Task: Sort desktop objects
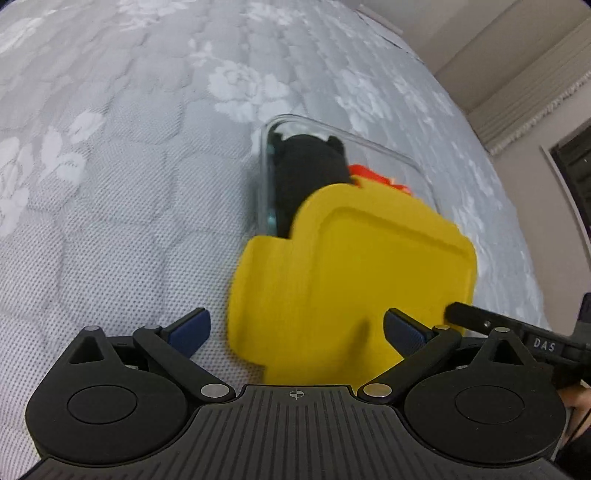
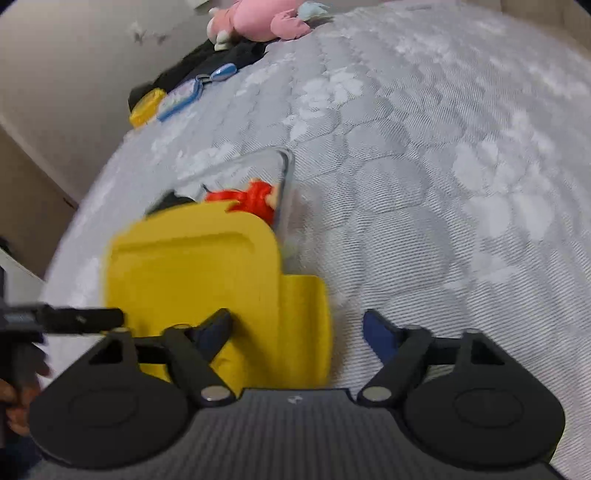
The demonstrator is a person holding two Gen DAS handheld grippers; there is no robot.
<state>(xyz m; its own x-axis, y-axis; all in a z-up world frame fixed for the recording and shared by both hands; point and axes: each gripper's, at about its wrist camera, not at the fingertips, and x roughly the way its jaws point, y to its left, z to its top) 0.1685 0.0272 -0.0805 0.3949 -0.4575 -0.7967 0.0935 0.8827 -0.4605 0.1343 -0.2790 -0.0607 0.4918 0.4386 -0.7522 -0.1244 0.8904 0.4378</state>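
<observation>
A clear plastic box (image 1: 384, 147) lies on the grey quilted bed; it also shows in the right wrist view (image 2: 286, 173). Inside are a black plush thing (image 1: 310, 173) and a red toy (image 2: 255, 201). A yellow lid (image 1: 351, 273) lies tilted over the box's near end, partly covering it; it also shows in the right wrist view (image 2: 207, 288). My left gripper (image 1: 295, 332) is open, its jaws straddling the lid's near edge. My right gripper (image 2: 295, 334) is open over the lid's right flap. Both views are blurred.
The bed surface (image 1: 129, 184) spreads wide to the left. Far off in the right wrist view lie a pink plush toy (image 2: 258, 18), dark cloth (image 2: 207, 62), a blue-rimmed item (image 2: 181, 98) and a yellow item (image 2: 146, 107) near the bed's edge by the wall.
</observation>
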